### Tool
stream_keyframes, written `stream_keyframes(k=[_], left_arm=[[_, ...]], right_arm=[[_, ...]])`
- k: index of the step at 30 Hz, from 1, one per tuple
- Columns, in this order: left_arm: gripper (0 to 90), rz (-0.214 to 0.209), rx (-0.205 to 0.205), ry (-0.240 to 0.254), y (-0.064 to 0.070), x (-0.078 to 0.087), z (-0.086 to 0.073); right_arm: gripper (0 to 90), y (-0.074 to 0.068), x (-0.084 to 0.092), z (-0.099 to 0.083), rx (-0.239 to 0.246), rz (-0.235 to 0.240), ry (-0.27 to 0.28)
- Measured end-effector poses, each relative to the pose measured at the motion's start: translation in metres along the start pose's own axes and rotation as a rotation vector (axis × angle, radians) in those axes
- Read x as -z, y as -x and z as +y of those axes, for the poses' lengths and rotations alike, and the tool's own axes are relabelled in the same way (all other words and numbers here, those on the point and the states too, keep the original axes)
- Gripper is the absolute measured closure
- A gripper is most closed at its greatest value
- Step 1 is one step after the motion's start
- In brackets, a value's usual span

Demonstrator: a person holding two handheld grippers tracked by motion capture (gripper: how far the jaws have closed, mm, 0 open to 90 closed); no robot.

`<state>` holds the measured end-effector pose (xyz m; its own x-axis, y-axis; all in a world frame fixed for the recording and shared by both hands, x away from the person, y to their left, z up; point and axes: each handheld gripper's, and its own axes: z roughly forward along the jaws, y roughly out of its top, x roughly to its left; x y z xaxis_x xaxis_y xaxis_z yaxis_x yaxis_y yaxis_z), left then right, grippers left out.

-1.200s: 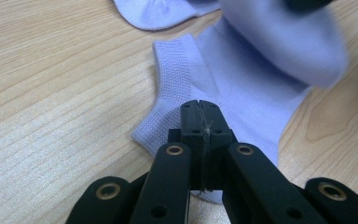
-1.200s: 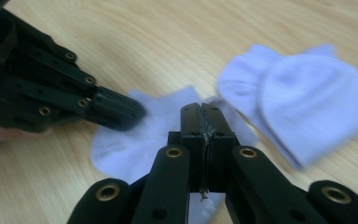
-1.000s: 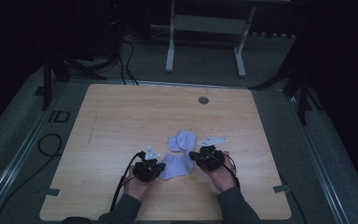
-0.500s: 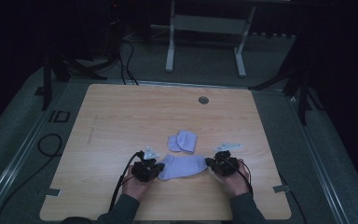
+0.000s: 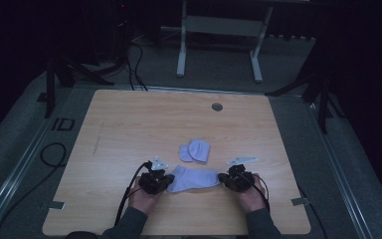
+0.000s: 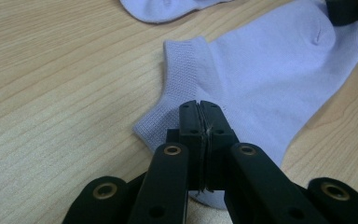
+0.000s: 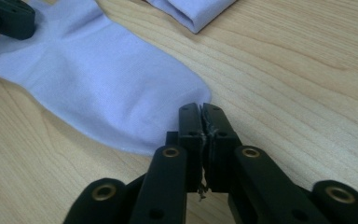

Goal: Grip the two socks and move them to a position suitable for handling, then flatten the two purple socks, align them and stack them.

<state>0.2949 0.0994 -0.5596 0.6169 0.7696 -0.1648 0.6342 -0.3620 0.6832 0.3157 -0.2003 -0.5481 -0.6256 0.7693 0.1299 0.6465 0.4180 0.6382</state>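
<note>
Sock (image 5: 195,179) now stretched flat, both grippers' fingers pinching its ends; folded sock (image 5: 195,150) just beyond.

- The folded sock (image 6: 170,9) is cut off by the top edge of the left gripper view.
- The flat sock (image 7: 93,79) runs off the right gripper view's upper left.

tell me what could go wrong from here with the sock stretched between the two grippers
1. The left gripper pinches only the cuff corner of the sock, so a harder pull could slip it free.
2. The right gripper sits shut at the toe edge, and little or no fabric shows between its jaws; its hold may be weak.
3. The folded sock lies just behind; lifting or folding the flat one could brush it out of place.
</note>
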Motion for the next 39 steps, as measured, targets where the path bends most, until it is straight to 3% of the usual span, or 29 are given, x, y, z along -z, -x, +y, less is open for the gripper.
stream_keyframes(k=[5, 11, 15, 23, 26, 34, 39], left_arm=[[87.9, -0.005, -0.007, 0.006, 0.001, -0.001, 0.000], [86.3, -0.006, -0.012, 0.007, 0.002, -0.001, 0.000], [82.5, -0.007, -0.020, 0.022, 0.003, 0.001, 0.001], [79.0, 0.003, -0.011, 0.062, 0.001, 0.009, 0.002], [78.9, 0.014, -0.007, 0.066, -0.002, 0.010, 0.002], [78.2, 0.038, -0.002, 0.065, -0.006, 0.012, 0.003], [78.1, 0.046, 0.003, 0.059, -0.006, 0.011, 0.003]], right_arm=[[80.2, 0.000, 0.002, 0.001, -0.006, 0.017, 0.009], [64.8, 0.000, 0.010, 0.006, -0.014, 0.006, 0.068], [62.7, 0.000, 0.011, 0.011, -0.009, 0.003, 0.077], [62.6, -0.005, 0.007, 0.030, 0.022, 0.005, 0.085], [64.2, -0.008, -0.001, 0.044, 0.059, -0.003, 0.071], [80.8, -0.015, -0.019, 0.069, 0.115, -0.005, 0.036], [79.0, -0.026, -0.035, 0.086, 0.145, 0.001, 0.014]])
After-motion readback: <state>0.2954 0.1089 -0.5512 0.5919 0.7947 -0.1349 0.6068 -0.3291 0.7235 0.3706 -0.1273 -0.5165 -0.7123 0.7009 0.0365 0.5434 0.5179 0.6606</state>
